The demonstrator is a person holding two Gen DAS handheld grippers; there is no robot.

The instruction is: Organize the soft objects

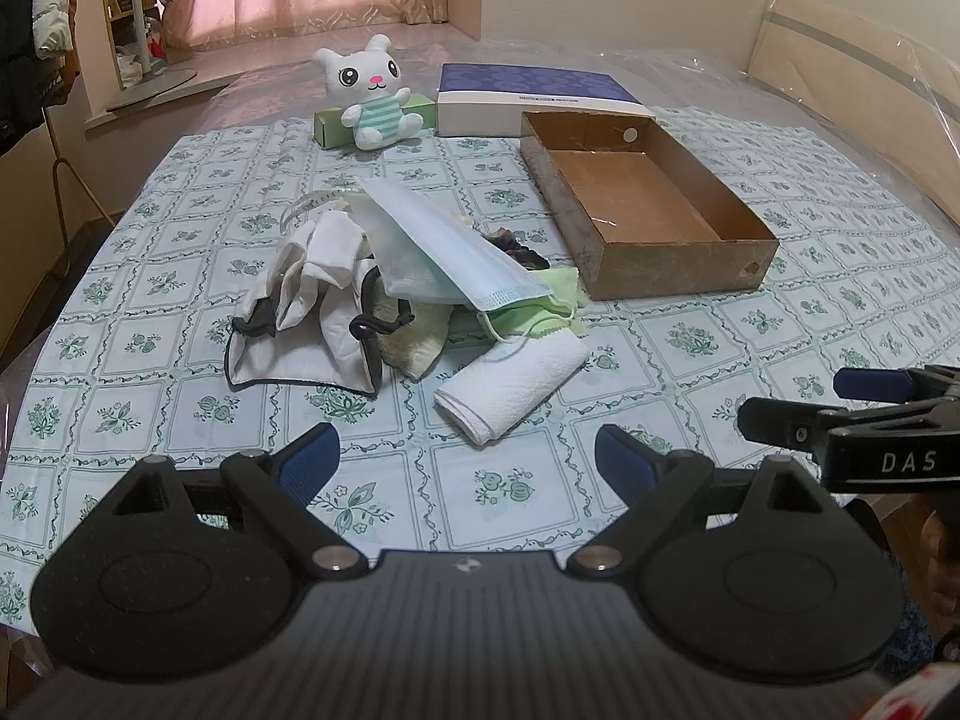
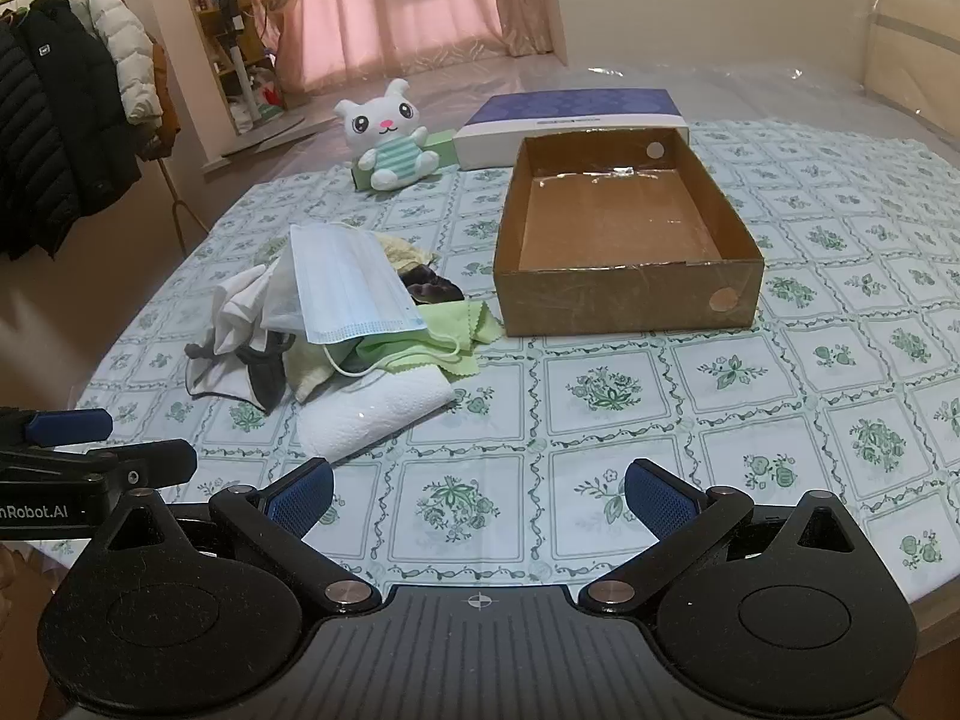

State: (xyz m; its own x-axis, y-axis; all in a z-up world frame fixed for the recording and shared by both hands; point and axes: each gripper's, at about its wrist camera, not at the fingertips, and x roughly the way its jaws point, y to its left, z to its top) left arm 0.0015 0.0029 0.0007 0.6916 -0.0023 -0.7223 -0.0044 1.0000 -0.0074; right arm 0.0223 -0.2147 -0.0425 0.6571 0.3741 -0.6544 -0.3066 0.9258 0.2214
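Nothing sorted yet, as I read it. Cardboard box (image 2: 630, 252) sits empty on the worktop (image 2: 660, 408), to the right of the pile. Soft items lie heaped together: blue face mask (image 2: 348, 282) on top, green cloth (image 2: 444, 336) under it, white folded towel (image 2: 372, 414) nearest me, white fabric with dark trim (image 1: 300, 312) on the left. A dark item deeper in the heap is too buried to name. Plush toy (image 1: 369, 99) sits apart at the far edge. Left tool (image 1: 467, 462) and right tool (image 2: 477, 495) both hover short of the pile, fingers spread wide, holding nothing. Whole job remains.
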